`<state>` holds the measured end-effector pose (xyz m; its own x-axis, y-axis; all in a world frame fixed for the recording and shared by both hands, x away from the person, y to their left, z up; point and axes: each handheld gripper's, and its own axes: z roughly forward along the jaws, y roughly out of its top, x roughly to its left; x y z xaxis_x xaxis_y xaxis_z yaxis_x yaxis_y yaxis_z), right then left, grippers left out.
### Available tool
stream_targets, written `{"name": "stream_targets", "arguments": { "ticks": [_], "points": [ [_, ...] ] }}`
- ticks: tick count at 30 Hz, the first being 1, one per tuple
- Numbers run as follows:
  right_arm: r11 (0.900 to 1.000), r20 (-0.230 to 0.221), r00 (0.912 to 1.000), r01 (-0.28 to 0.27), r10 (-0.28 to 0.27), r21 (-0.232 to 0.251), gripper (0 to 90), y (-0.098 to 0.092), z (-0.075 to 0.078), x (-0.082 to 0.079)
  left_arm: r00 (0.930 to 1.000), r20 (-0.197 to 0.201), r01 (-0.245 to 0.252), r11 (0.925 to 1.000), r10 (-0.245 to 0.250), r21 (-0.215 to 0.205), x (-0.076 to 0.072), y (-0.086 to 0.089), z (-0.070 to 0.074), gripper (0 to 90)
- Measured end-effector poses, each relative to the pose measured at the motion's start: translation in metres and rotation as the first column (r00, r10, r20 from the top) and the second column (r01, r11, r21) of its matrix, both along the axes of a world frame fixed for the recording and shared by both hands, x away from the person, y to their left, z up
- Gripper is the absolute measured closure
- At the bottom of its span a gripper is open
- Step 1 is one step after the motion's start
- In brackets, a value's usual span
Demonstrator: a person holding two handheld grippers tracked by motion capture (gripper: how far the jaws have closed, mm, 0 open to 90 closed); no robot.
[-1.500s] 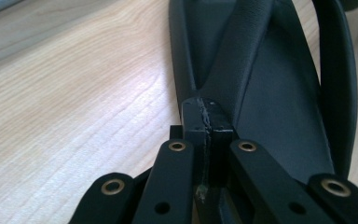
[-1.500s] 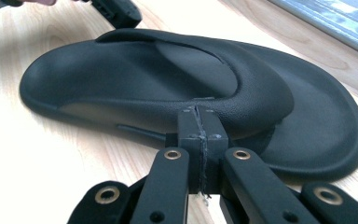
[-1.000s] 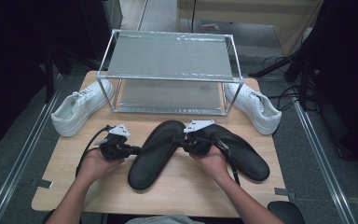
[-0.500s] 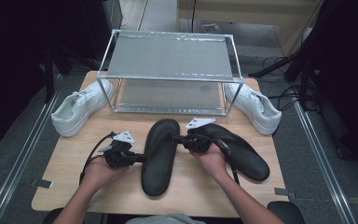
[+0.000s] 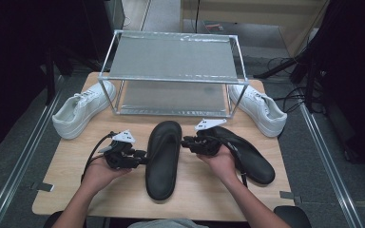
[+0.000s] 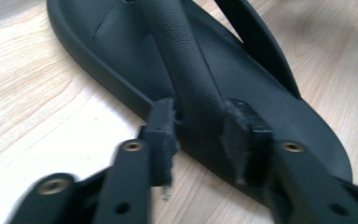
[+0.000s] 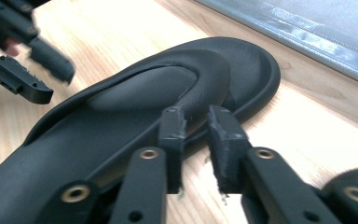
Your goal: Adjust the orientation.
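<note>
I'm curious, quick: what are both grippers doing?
Left gripper: just opening, sandal strap between jaws.
Right gripper: just opening too, sandal strap between jaws.

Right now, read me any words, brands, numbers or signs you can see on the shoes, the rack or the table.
None readable.
Black sandal: plain sole and strap, no print.
White sneakers: no legible logo at this size.
Metal rack and wooden table: no labels.

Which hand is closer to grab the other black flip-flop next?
Probably the right. Both grippers' jaws have just been opening, each with the middle flip-flop's strap between them. The right gripper sits beside the other flip-flop; the left gripper is across the middle flip-flop.
</note>
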<state>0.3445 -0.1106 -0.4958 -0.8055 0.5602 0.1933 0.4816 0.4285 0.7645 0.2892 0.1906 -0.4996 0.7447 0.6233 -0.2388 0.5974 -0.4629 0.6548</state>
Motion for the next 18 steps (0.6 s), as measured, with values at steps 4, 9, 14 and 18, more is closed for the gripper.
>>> {"name": "stream_targets", "arguments": {
  "ticks": [4, 9, 14, 18],
  "points": [
    [1.0, 0.004, 0.9999, -0.015, 0.015, 0.011, 64.5, -0.009, 0.005, -0.006, 1.0, 0.006, -0.002, 1.0, 0.002, -0.008, 0.003, 0.001, 0.005, 49.4],
    [1.0, 0.026, 0.9995, -0.019, 0.018, 0.024, 61.0, -0.025, 0.007, -0.016, 0.9999, 0.015, 0.002, 0.9999, -0.002, -0.012, 0.005, -0.002, 0.007, 42.9],
    [0.999, 0.039, 0.9992, -0.005, 0.003, 0.033, 58.7, -0.041, 0.009, -0.023, 0.9993, 0.025, 0.026, 0.9996, -0.026, -0.011, 0.009, -0.009, 0.009, 41.0],
    [0.999, 0.033, 0.9991, 0.024, -0.026, 0.043, 57.0, -0.054, 0.012, -0.028, 0.9989, 0.025, 0.041, 0.999, -0.04, -0.02, 0.011, -0.012, 0.008, 40.4]
  ]
}}
